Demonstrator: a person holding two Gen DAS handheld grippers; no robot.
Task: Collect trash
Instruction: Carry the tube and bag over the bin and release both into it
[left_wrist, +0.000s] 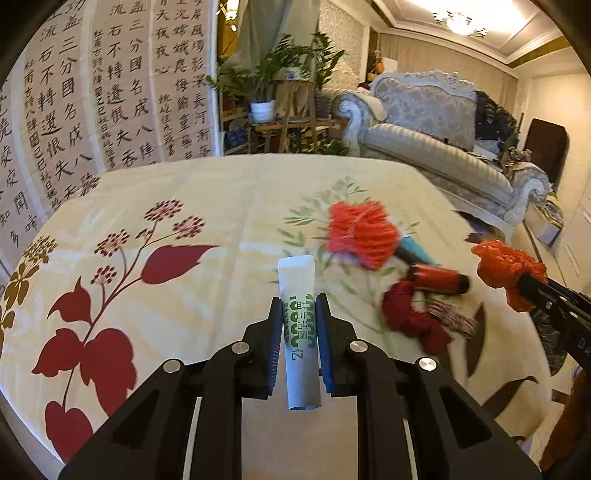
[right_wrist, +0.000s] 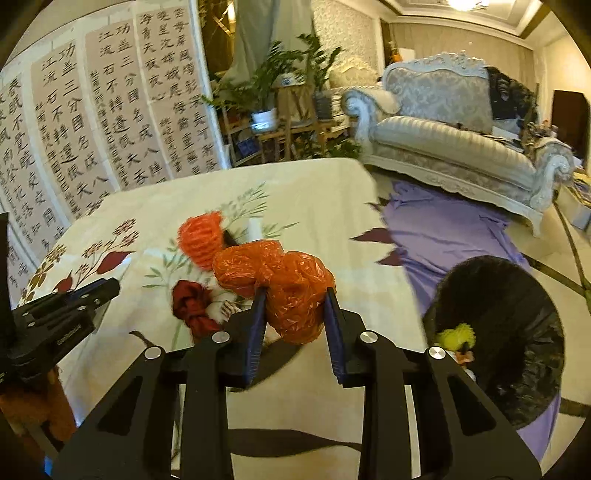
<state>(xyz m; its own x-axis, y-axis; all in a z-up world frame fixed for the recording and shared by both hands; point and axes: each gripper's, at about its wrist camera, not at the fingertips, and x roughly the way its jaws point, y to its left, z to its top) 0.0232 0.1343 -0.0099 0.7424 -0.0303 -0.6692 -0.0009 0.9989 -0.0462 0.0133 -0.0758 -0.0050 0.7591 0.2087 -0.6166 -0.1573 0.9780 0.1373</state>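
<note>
Left wrist: left gripper (left_wrist: 299, 301) clamped on a white tube (left_wrist: 300, 317) w/ green print, partly legible "益生洁菌", held over the floral cloth (left_wrist: 221, 206). Only here: red cylinder (left_wrist: 437, 278).

Right wrist: right gripper (right_wrist: 294, 295) squeezes an orange bag (right_wrist: 284, 280) above the cloth. Only here: black bin (right_wrist: 517, 332) lower right, yellow fluff (right_wrist: 456, 336) inside, purple sheet (right_wrist: 443, 229) on the floor.
</note>
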